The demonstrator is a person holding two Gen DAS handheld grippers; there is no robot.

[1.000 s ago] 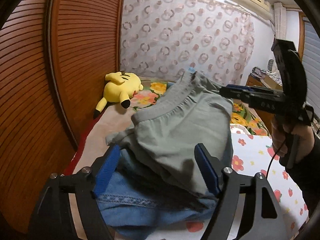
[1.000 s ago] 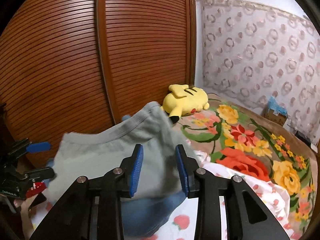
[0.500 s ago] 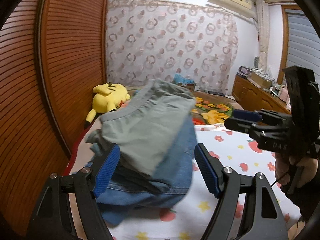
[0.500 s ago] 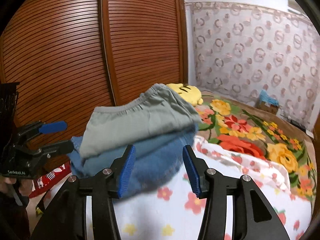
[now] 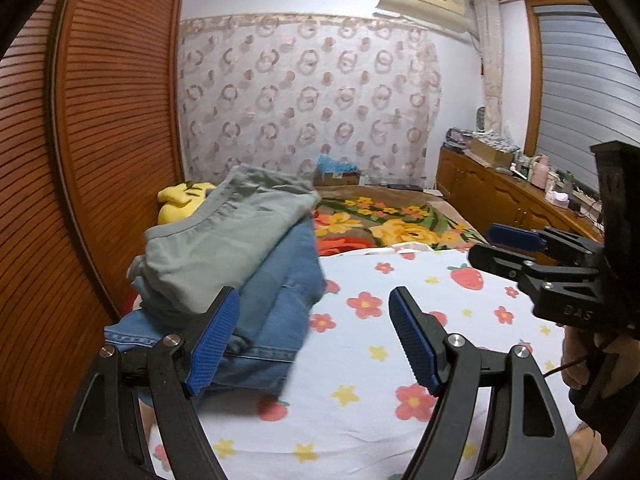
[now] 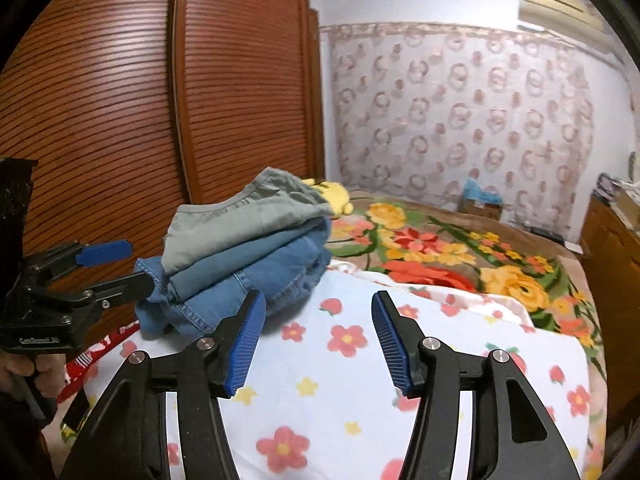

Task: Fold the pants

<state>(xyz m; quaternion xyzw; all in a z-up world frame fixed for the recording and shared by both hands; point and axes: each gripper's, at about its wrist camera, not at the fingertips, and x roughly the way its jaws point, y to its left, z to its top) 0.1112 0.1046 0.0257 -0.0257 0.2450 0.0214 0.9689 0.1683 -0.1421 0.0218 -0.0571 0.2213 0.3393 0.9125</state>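
Note:
Folded grey-green pants (image 5: 224, 244) lie on top of a stack of folded blue jeans (image 5: 280, 308) at the left side of the bed; the stack also shows in the right wrist view (image 6: 244, 256). My left gripper (image 5: 316, 336) is open and empty, its left finger just in front of the stack. My right gripper (image 6: 318, 340) is open and empty, to the right of the stack above the flowered sheet (image 6: 344, 384). Each gripper shows in the other's view, the right one (image 5: 532, 256) and the left one (image 6: 96, 272).
A wooden slatted wardrobe (image 5: 100, 140) stands close along the bed's left side. A yellow plush toy (image 5: 176, 200) lies behind the stack. A floral blanket (image 6: 440, 248) covers the far bed. A wooden sideboard (image 5: 500, 192) with clutter stands at right.
The right gripper has opened and let go of the grey-green pants, which now rest on the jeans stack. Both grippers have drawn back and to the right of the stack.

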